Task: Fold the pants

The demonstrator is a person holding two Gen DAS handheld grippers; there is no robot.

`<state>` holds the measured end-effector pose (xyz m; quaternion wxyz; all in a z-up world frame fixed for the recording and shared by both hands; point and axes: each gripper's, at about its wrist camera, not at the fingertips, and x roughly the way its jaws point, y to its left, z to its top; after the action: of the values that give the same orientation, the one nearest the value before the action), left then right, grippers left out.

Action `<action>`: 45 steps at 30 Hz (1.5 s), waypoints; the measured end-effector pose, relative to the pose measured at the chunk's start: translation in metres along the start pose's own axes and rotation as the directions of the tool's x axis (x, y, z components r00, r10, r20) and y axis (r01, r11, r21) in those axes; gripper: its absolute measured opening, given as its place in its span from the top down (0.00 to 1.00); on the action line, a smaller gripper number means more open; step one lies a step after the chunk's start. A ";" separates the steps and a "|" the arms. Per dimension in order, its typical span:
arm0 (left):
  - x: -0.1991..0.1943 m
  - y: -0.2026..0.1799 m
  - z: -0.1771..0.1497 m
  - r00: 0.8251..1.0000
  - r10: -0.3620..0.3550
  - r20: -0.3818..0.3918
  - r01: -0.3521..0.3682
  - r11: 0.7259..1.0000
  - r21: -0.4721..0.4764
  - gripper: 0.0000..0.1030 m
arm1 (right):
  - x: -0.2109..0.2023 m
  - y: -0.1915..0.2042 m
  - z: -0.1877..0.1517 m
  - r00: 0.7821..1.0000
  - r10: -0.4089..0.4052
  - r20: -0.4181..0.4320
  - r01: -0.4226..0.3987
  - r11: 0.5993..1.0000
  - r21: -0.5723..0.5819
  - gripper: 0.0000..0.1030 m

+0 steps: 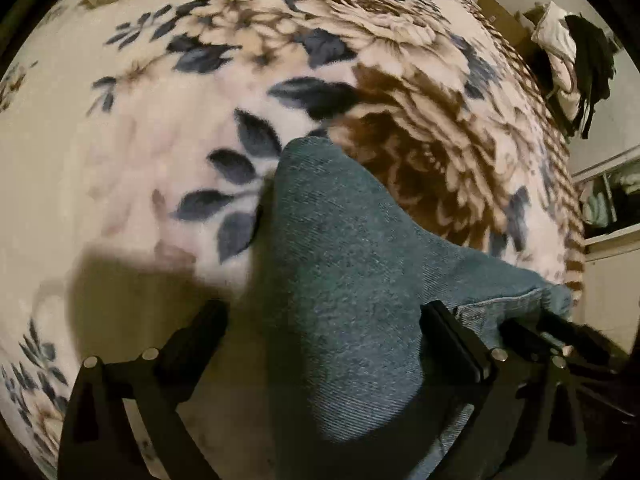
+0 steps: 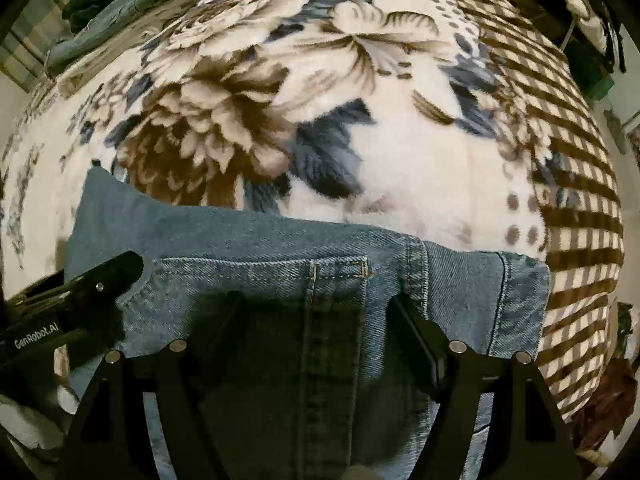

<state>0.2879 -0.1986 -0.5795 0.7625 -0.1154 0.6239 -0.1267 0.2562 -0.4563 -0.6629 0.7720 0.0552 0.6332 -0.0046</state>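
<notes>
Blue denim pants (image 1: 340, 272) lie on a floral blanket (image 1: 140, 128). In the left wrist view a raised fold of denim runs between the spread fingers of my left gripper (image 1: 324, 316), which is open over it. In the right wrist view the pants (image 2: 280, 280) show a stitched pocket and seams. My right gripper (image 2: 316, 308) is open, fingers spread just above the denim. The left gripper (image 2: 80, 292) shows at the left edge of the right wrist view, and the right gripper (image 1: 560, 340) at the lower right of the left wrist view.
The blanket (image 2: 400, 140) covers a bed. Other folded jeans (image 2: 132, 0) lie at its far left corner. Clothes hang on a chair (image 1: 576, 64) beyond the bed's right side, next to a shelf (image 1: 612, 196).
</notes>
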 end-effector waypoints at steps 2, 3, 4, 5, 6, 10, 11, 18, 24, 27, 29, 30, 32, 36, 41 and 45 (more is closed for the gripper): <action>-0.020 0.001 -0.004 0.998 -0.061 0.005 0.061 0.997 -0.037 0.02 | -0.015 -0.014 -0.001 0.995 0.097 0.006 -0.097 0.994 0.049 0.25; -0.032 0.002 -0.007 0.995 -0.097 0.023 0.098 0.993 -0.059 0.02 | -0.024 -0.023 -0.005 0.991 0.133 0.017 -0.134 0.987 0.085 0.24; -0.045 0.004 -0.013 0.990 -0.134 0.041 0.137 0.987 -0.083 0.02 | -0.036 -0.037 -0.012 0.986 0.164 0.038 -0.168 0.977 0.134 0.21; -0.055 0.006 -0.020 0.985 -0.162 0.053 0.167 0.980 -0.104 0.02 | -0.048 -0.053 -0.022 0.982 0.181 0.062 -0.189 0.963 0.192 0.20; -0.062 0.008 -0.027 0.982 -0.181 0.060 0.187 0.975 -0.123 0.02 | -0.061 -0.075 -0.039 0.976 0.201 0.083 -0.216 0.938 0.271 0.20; -0.073 0.015 -0.062 0.974 -0.221 0.046 0.226 0.955 -0.191 0.02 | -0.068 -0.132 -0.101 0.972 0.230 0.039 -0.216 0.819 0.532 0.20; -0.071 0.014 -0.068 0.975 -0.221 0.034 0.223 0.957 -0.188 0.02 | -0.063 -0.142 -0.122 0.966 0.255 0.029 -0.220 0.762 0.609 0.20; -0.022 -0.012 -0.090 0.992 -0.024 -0.126 0.021 0.999 -0.027 0.02 | -0.008 -0.117 -0.170 0.924 0.381 -0.023 -0.267 0.687 0.676 0.20; -0.029 0.008 -0.080 0.977 -0.179 -0.115 0.163 0.977 -0.135 0.01 | 0.019 -0.114 -0.180 0.868 0.488 0.089 -0.397 0.577 0.714 0.14; -0.035 0.018 -0.079 0.960 -0.272 -0.062 0.255 0.946 -0.203 0.01 | 0.027 -0.107 -0.180 0.791 0.587 0.173 -0.524 0.504 0.687 0.14; -0.025 0.024 -0.076 0.958 -0.280 -0.064 0.259 0.938 -0.228 0.01 | 0.037 -0.098 -0.175 0.766 0.614 0.190 -0.559 0.492 0.668 0.14; -0.019 0.026 -0.075 0.957 -0.284 -0.063 0.262 0.935 -0.240 0.01 | 0.044 -0.092 -0.171 0.755 0.627 0.192 -0.571 0.485 0.662 0.11; -0.008 0.030 -0.073 0.951 -0.304 -0.062 0.278 0.925 -0.259 0.01 | 0.053 -0.085 -0.167 0.759 0.618 0.203 -0.576 0.493 0.652 0.05; 0.004 0.029 -0.066 0.940 -0.334 -0.069 0.307 0.918 -0.250 0.01 | 0.059 -0.068 -0.162 0.763 0.596 0.250 -0.596 0.500 0.628 0.00; 0.003 0.029 -0.060 0.927 -0.369 -0.067 0.344 0.907 -0.241 0.01 | 0.059 -0.073 -0.153 0.708 0.627 0.324 -0.655 0.411 0.634 0.00; 0.000 0.036 -0.062 0.916 -0.397 -0.053 0.370 0.890 -0.267 0.01 | 0.052 -0.080 -0.148 0.652 0.655 0.381 -0.707 0.344 0.618 0.00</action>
<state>0.2291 -0.1661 -0.6037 0.6671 -0.3253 0.6394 -0.2006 0.1154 -0.5188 -0.7481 0.6333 0.6124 0.4686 0.0660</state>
